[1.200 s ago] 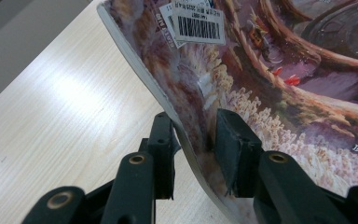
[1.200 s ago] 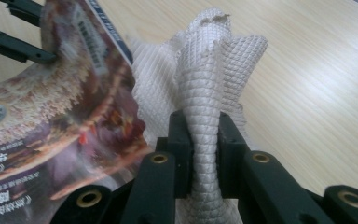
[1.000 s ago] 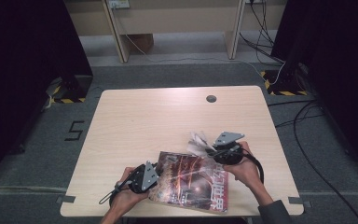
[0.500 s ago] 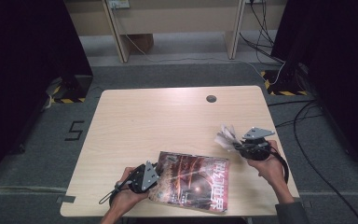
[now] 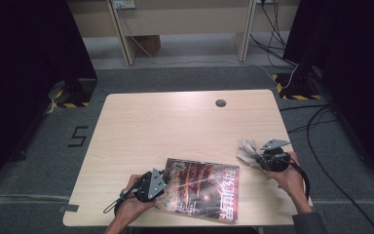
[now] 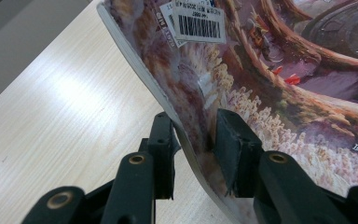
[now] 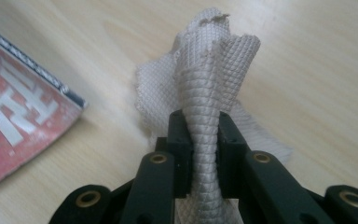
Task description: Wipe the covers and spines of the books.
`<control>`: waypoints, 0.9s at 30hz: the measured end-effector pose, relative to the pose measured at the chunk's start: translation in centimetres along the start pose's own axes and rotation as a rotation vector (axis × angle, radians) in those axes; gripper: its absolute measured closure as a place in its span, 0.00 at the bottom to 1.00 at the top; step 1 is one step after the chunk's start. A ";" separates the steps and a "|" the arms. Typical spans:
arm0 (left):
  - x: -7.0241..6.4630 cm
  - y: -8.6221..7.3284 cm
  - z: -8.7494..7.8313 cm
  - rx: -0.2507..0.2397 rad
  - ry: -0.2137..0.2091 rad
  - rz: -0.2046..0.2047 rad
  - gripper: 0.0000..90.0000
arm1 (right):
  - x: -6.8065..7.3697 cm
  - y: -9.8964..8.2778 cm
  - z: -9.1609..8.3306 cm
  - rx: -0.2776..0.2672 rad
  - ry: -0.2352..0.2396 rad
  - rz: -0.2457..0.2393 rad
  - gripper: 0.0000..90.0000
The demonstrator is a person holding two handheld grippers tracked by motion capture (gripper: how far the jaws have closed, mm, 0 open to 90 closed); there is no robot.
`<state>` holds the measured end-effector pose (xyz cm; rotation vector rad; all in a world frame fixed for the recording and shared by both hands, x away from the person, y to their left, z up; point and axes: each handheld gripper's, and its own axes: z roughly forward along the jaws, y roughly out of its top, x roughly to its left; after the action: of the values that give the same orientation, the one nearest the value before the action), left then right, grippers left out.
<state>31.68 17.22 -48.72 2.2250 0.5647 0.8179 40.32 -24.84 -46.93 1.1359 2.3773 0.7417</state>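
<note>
Magazine (image 5: 202,190) lies at the near edge of the desk (image 5: 175,126), its dark illustrated cover facing up, and the left gripper (image 5: 157,179) has it by the left border. In the left gripper view, the 2 fingers (image 6: 235,149) clamp that border (image 6: 186,93) between them, 1 under the pages and 1 on the cover, so the edge is lifted and bowed off the wood; a barcode sticker (image 6: 199,24) sits farther along the cover.

Right of the magazine and apart from it, the right gripper (image 5: 259,158) holds a pale waffle-weave cloth (image 5: 247,150) near the right side of the desk. In the right gripper view, the fingers (image 7: 181,149) pinch a bunched fold of cloth (image 7: 209,93) that stands upright between them, the rest trailing onto the wood, with the magazine's corner (image 7: 23,126) nearby.
</note>
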 end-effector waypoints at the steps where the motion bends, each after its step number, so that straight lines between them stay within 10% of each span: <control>1: 0.0 0.0 0.0 0.002 0.000 0.004 0.75 | -0.1 -0.2 0.2 0.011 0.000 -0.005 0.87; 10: 0.0 0.0 0.1 -0.002 0.000 -0.001 0.75 | -0.5 -0.9 0.4 0.049 0.011 0.048 0.70; 16: 0.0 0.0 0.1 -0.001 0.000 -0.002 0.75 | -0.8 0.1 -1.2 -0.046 -0.026 0.088 0.49; 27: 0.0 0.0 0.1 -0.002 0.002 -0.001 0.75 | 1.4 2.2 -2.3 -0.144 0.037 0.055 0.44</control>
<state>31.70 17.20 -48.81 2.2220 0.5662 0.8202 39.50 -23.19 -44.00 1.1400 2.2891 0.9434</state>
